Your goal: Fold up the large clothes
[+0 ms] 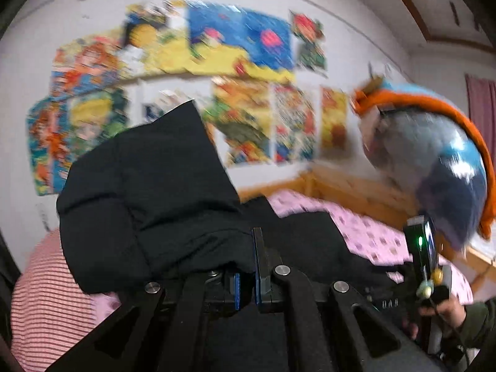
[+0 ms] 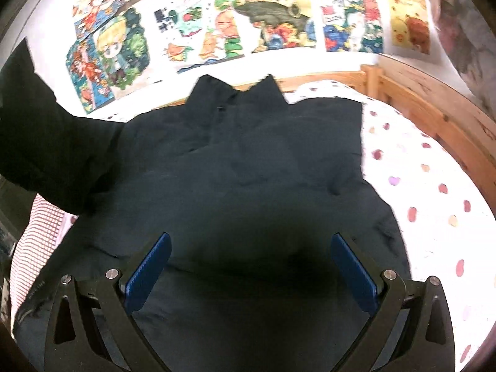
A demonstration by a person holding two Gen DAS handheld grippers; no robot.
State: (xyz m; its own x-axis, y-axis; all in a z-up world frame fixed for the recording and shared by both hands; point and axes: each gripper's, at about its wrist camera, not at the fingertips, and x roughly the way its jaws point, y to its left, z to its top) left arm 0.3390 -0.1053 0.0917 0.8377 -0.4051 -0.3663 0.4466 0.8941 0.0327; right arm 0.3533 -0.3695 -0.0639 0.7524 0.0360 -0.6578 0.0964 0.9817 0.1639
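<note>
A large black padded jacket (image 2: 248, 170) lies spread on a bed, collar toward the wall. My left gripper (image 1: 248, 266) is shut on a black sleeve of the jacket (image 1: 148, 192) and holds it lifted above the bed; the raised sleeve also shows at the left of the right wrist view (image 2: 40, 142). My right gripper (image 2: 251, 266) is open and empty, its blue pads (image 2: 148, 269) hovering over the lower body of the jacket. The right gripper also shows in the left wrist view (image 1: 424, 266), held by a hand.
The bed has a pink dotted sheet (image 2: 434, 192) and a wooden frame (image 2: 434, 105). A red-striped pillow (image 1: 46, 294) lies at the left. Colourful posters (image 2: 248, 18) cover the wall. A blue and orange plush toy (image 1: 434, 161) hangs at the right.
</note>
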